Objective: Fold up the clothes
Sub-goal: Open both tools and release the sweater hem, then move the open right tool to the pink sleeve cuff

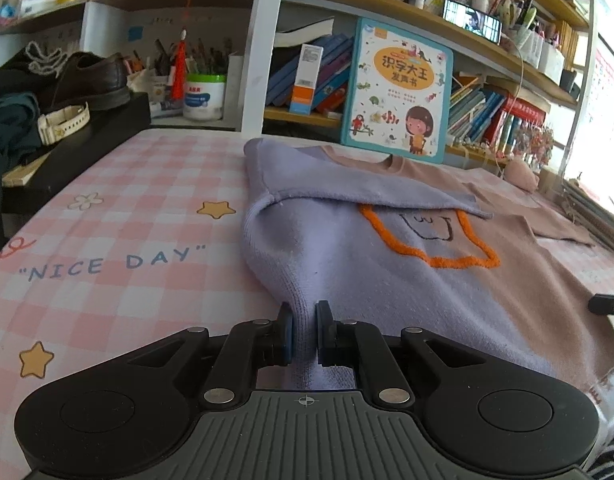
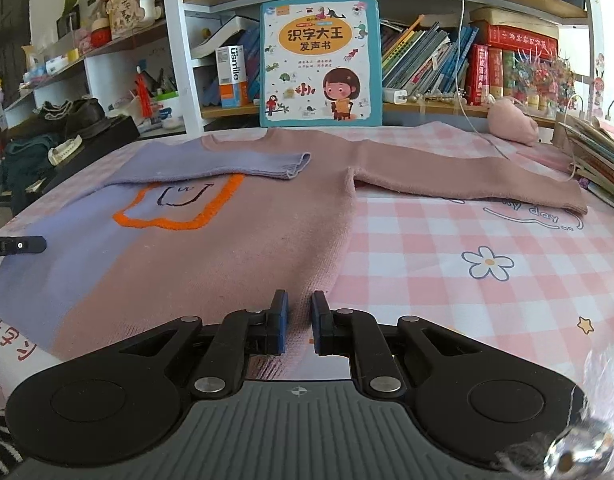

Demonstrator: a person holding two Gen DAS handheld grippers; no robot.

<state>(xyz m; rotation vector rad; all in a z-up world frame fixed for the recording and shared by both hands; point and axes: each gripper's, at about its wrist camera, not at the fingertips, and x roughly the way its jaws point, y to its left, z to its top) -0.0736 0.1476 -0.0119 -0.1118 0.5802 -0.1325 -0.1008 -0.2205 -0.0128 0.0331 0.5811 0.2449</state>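
Note:
A knit sweater [image 2: 227,248], half lilac and half dusty pink with an orange outline patch, lies face up on the checked bedsheet [image 1: 107,240]. Its lilac sleeve [image 2: 243,164] is folded across the chest, while the pink sleeve [image 2: 467,184] stretches out to the right. My left gripper [image 1: 305,332] is shut on the lilac bottom corner [image 1: 303,320], which bunches into a ridge between the pads. My right gripper [image 2: 299,320] is shut on the pink bottom corner of the hem, where the fabric lies low. A black part of each gripper shows at the edge of the other view.
A children's book [image 2: 321,62] leans on the bookshelf behind the sweater. A black box with a shoe [image 1: 91,80] and a watch sits at the left. A pink plush [image 2: 511,120] and stacked books [image 2: 599,148] lie at the right.

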